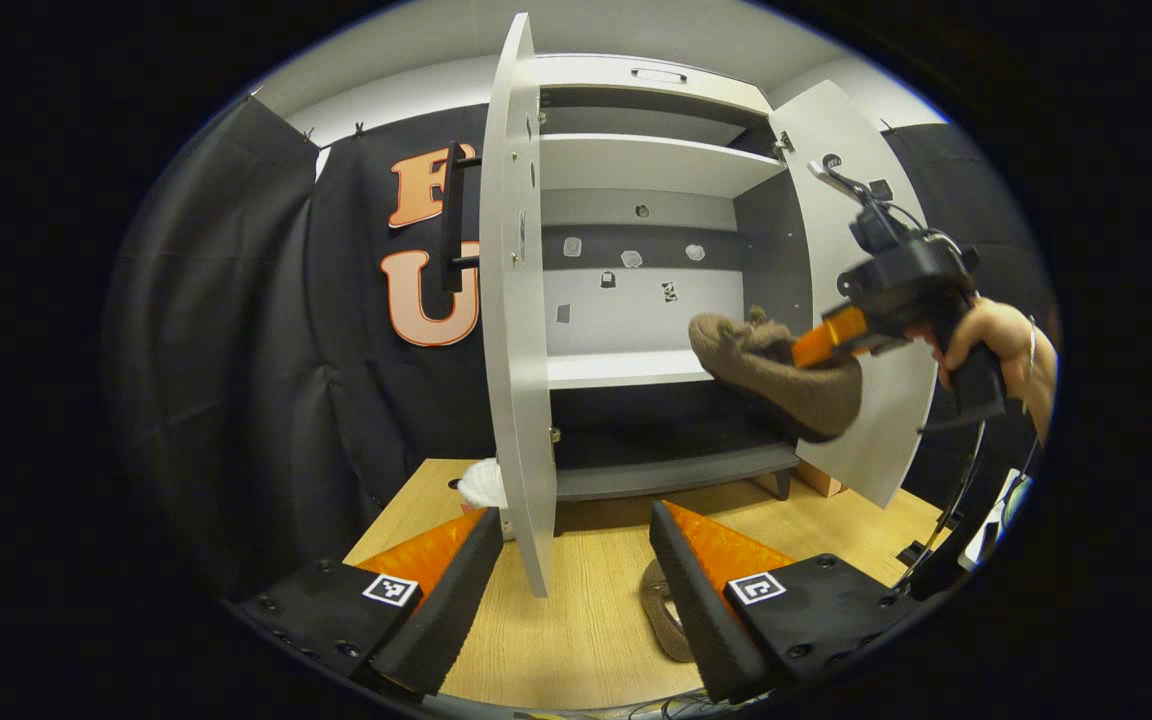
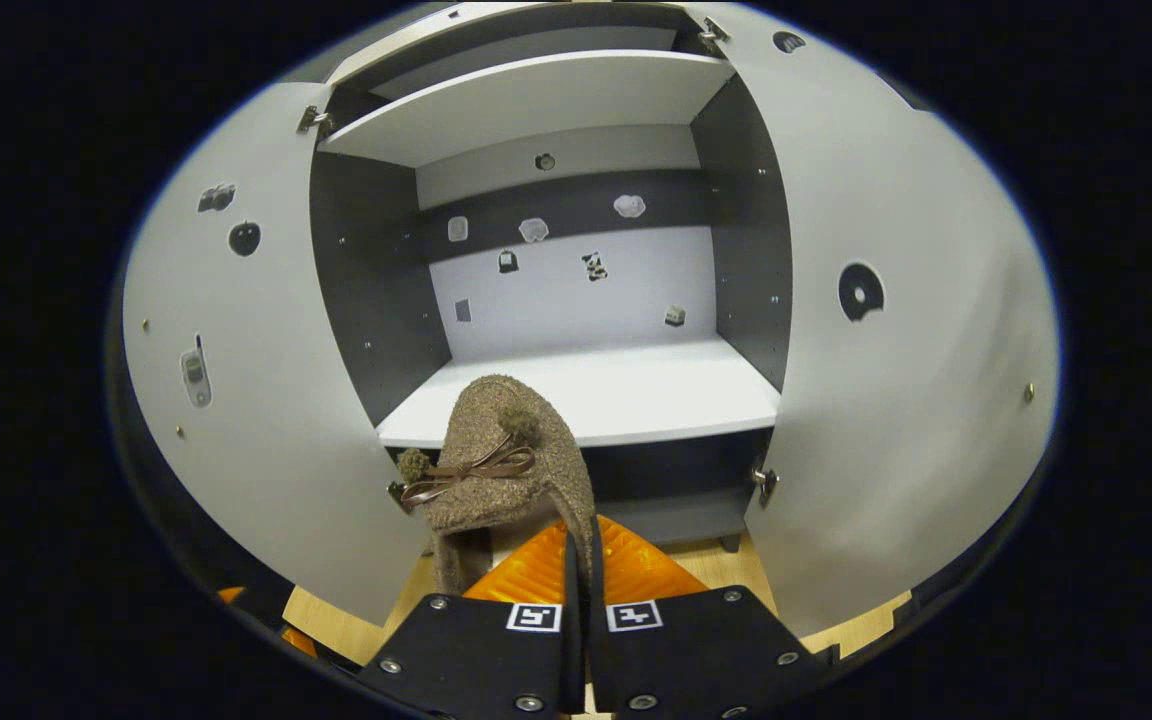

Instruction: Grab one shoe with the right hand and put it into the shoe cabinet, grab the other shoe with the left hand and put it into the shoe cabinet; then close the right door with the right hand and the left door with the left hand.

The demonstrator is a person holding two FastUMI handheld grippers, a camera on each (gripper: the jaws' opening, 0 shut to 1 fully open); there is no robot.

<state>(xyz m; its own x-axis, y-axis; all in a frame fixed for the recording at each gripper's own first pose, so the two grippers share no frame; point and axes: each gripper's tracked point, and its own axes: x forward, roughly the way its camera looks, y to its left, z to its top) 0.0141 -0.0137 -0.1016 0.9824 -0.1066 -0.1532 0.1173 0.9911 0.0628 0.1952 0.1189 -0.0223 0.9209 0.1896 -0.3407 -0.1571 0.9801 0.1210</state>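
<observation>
The right gripper (image 2: 576, 560) has its fingers pressed together on the side wall of a brown shoe (image 2: 506, 460), toe forward at twelve o'clock, held in the air just short of the white shelf (image 2: 636, 395) of the shoe cabinet (image 1: 636, 160). The pinch takes only a thin edge; I judge the shoe may swing, slip, or catch the shelf lip on entry. The right door (image 2: 896, 400) stands close at three o'clock and could be knocked. The left gripper (image 1: 576, 570) hangs with fingers apart above the table (image 1: 586, 620), the second shoe (image 1: 661, 615) lying beside its right finger at five o'clock, near the left door (image 1: 516, 300).
</observation>
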